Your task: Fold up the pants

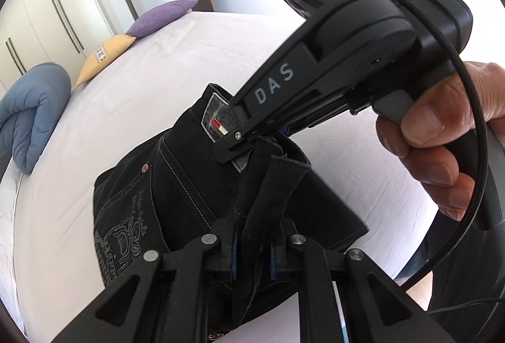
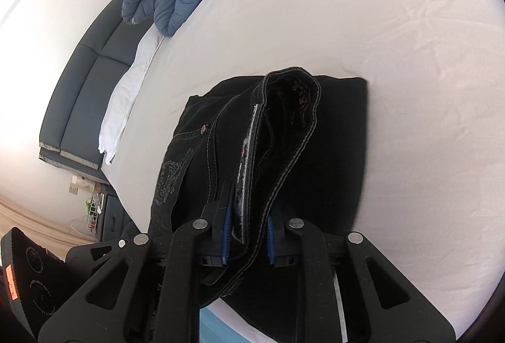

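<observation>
Black jeans (image 1: 176, 185) with a stitched back pocket and a waistband patch hang folded over the white bed (image 1: 126, 97). My left gripper (image 1: 252, 257) is shut on the jeans' waistband near a belt loop. My right gripper (image 1: 243, 144) is seen from the side in the left wrist view, shut on the waistband by the patch, a hand around its handle. In the right wrist view my right gripper (image 2: 247, 235) clamps the waistband edge of the jeans (image 2: 341, 153), whose lower part lies on the bed sheet (image 2: 378, 27).
A rolled blue duvet (image 1: 34, 112), a yellow pillow (image 1: 104, 56) and a purple pillow (image 1: 161, 16) lie along the bed's far side. Wardrobe doors (image 1: 56, 11) and a room door stand behind. A dark headboard (image 2: 85, 97) and bedside items show in the right wrist view.
</observation>
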